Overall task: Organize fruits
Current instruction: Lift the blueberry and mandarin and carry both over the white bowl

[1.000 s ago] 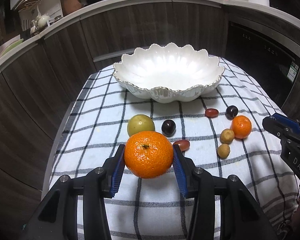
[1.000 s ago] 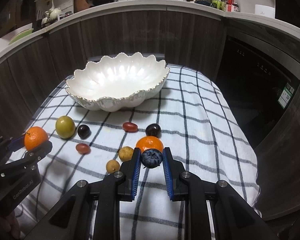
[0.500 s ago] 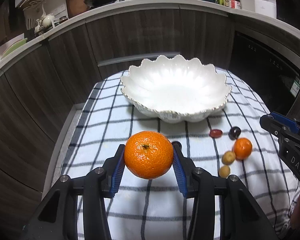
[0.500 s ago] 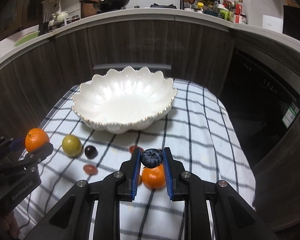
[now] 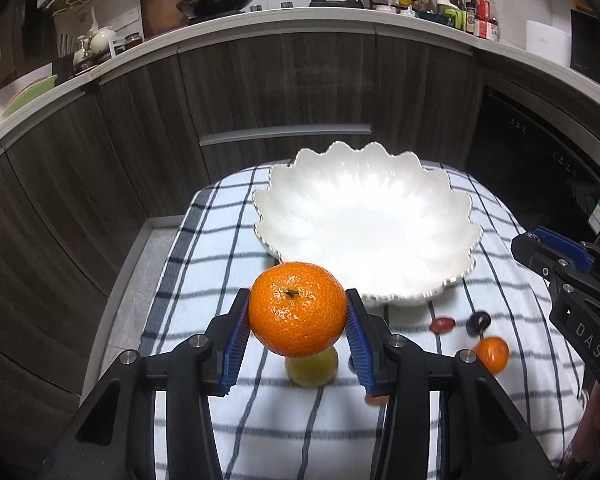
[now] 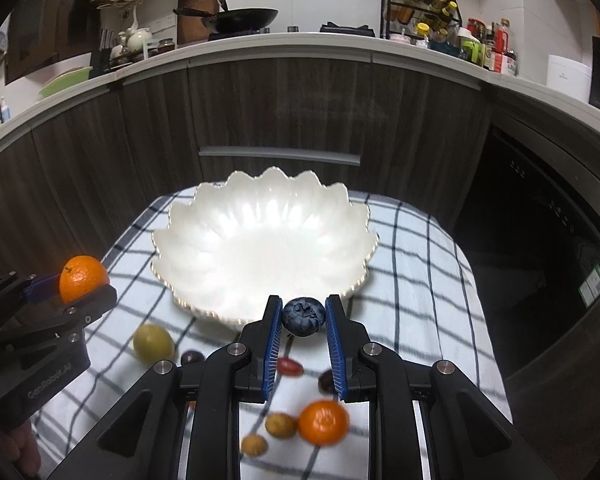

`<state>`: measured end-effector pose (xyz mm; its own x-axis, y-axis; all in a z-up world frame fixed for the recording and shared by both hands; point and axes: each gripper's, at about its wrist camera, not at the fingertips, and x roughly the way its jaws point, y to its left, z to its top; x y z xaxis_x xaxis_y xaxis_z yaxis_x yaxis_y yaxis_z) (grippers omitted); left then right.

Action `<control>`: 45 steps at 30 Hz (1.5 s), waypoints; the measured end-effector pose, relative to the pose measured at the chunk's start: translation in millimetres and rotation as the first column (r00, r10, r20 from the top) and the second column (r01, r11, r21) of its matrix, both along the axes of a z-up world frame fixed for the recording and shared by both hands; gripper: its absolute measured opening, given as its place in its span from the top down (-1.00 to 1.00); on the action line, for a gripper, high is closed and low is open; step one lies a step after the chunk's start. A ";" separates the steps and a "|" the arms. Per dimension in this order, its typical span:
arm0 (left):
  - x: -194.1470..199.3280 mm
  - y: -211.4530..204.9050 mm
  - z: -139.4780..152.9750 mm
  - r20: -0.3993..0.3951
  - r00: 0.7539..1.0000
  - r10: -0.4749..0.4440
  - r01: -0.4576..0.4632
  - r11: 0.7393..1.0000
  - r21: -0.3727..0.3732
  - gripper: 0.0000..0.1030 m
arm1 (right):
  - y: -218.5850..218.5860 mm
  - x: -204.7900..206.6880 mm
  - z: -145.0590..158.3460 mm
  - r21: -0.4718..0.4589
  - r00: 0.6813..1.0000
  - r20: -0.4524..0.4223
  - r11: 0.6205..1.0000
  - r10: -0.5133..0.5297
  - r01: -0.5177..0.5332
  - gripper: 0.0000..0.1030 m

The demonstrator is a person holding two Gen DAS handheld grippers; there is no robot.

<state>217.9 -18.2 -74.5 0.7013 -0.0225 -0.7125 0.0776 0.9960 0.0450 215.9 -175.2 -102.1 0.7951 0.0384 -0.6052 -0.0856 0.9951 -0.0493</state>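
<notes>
Both hands are loaded! The left gripper [image 5: 298,332] clamps the mandarin [image 5: 297,309] across its middle, stem up, clear of the cloth [image 5: 188,320] and just short of the bowl [image 5: 364,216]. The right gripper [image 6: 303,330] pinches the blueberry [image 6: 303,316] at its very tips, jaws nearly together, near the bowl's front rim. The bowl sits empty. Judging by looks, the mandarin is firm but its peel gives, so a grip across the widest part suits it. The blueberry is light, soft and slick-skinned; squeeze harder and it bruises, ease off and it slips. The bowl looks like fragile ceramic, so release low. A green fruit [image 6: 153,342], a small orange [image 6: 323,422] and others wait on the cloth.
</notes>
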 end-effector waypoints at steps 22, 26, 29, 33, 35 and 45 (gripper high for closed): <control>73.0 8.2 2.5 -0.004 0.999 0.038 -0.038 0.998 -0.045 0.13 | 0.3 76.9 12.6 0.027 1.000 -0.010 0.999 -0.022 0.023 0.55; 86.6 8.0 -1.8 -0.005 0.999 0.045 -0.045 0.998 -0.047 0.13 | -0.5 90.6 12.4 0.023 0.999 -0.005 0.999 -0.035 0.036 0.55; 95.9 9.2 -4.7 -0.007 0.999 0.051 -0.052 0.997 -0.054 0.13 | -0.6 100.1 10.4 0.018 0.999 -0.007 0.999 -0.043 0.043 0.55; 109.1 10.0 -8.9 -0.008 0.998 0.057 -0.057 0.997 -0.057 0.13 | -0.5 115.4 5.7 0.021 0.999 -0.017 0.999 -0.046 0.047 0.55; 114.3 9.5 -11.4 -0.012 0.998 0.055 -0.056 0.997 -0.057 0.13 | -0.2 121.8 3.6 0.022 0.999 -0.020 0.999 -0.049 0.049 0.55; 130.5 9.9 -30.1 -0.030 0.998 0.051 -0.053 0.996 -0.069 0.13 | 7.1 144.0 -11.5 0.023 0.998 -0.056 0.999 -0.023 0.025 0.55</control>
